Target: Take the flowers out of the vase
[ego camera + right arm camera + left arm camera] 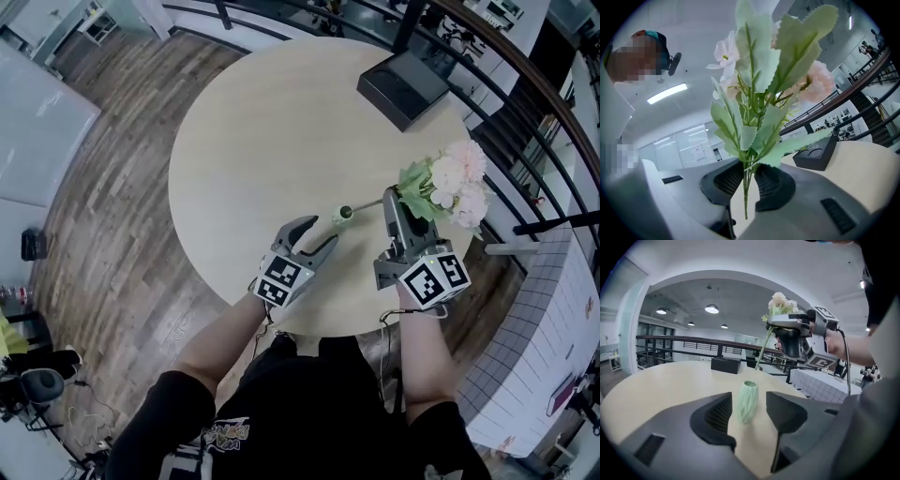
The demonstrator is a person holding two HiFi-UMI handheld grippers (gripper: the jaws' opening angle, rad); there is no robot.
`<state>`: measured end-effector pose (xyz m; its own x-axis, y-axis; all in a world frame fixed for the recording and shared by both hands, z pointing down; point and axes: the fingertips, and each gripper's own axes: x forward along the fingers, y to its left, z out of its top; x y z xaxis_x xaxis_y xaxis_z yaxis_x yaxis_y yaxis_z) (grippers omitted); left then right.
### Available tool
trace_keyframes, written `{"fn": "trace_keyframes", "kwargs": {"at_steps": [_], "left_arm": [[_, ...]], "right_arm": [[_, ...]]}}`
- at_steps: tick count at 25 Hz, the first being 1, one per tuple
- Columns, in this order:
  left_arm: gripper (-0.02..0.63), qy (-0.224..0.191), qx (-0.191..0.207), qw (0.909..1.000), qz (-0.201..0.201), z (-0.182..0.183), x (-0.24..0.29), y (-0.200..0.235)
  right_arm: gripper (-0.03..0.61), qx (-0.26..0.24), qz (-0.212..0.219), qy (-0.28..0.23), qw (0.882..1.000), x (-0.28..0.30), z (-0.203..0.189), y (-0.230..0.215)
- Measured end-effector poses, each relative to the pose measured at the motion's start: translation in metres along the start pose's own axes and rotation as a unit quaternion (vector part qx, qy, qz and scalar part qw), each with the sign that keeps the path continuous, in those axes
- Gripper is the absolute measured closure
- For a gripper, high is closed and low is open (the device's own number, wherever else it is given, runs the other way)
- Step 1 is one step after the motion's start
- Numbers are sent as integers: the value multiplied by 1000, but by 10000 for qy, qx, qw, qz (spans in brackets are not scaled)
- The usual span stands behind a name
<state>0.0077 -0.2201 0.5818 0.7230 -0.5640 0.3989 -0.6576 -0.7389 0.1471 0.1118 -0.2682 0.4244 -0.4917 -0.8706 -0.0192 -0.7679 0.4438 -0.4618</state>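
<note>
Flowers (759, 93) clamped in right tongs (746, 182), stems clear of vase (746, 401).

Grey left tool (317, 235) there, grey right tool (395, 203) here, each carrying a black-and-white marker cube (284, 278); thin black cable (847, 372), black short-sleeved T-shirt (309, 408) with pale print.
</note>
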Motion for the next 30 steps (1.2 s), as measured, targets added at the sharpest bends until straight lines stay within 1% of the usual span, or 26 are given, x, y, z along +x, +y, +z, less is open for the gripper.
{"fn": "trace_keyframes", "kwargs": {"at_steps": [1,3,5,6,9,11,13,17,20,25,30], "left_arm": [[394,-39,-98,9999,5,3,-7,0],[483,-137,-268,9995,63,10,-23,2],[587,-197,-373,9989,194,18,-43,7],[605,-223,-418,9985,259,21,-54,9],[607,-330,-658,9968,314,32,-80,8],[607,-343,-855,9953,310,34,-97,5],[607,-326,-957,9944,300,35,-114,2],[607,-277,-1037,9939,249,34,-148,-5],[607,-253,-1084,9937,123,28,-172,-16],[607,-152,-1039,9945,-67,7,-204,-33],[607,-91,-1014,9946,-191,-3,-239,-47]], "right_arm": [[499,32,-9,-1,10000,-2,0,2],[499,64,-21,0,10000,-7,0,10],[499,62,-20,6,10000,-12,-1,22],[499,63,-20,9,10000,-14,-2,29],[499,92,-74,-5,9999,-27,-4,43],[499,152,-100,-26,9998,-37,-7,53],[499,190,-125,-22,9997,-48,-12,66],[499,283,-189,28,9994,-65,-25,92],[499,405,-214,78,9989,-79,-39,113],[499,546,-288,175,9979,-106,-69,142],[499,698,-391,191,9966,-132,-91,169]]}}
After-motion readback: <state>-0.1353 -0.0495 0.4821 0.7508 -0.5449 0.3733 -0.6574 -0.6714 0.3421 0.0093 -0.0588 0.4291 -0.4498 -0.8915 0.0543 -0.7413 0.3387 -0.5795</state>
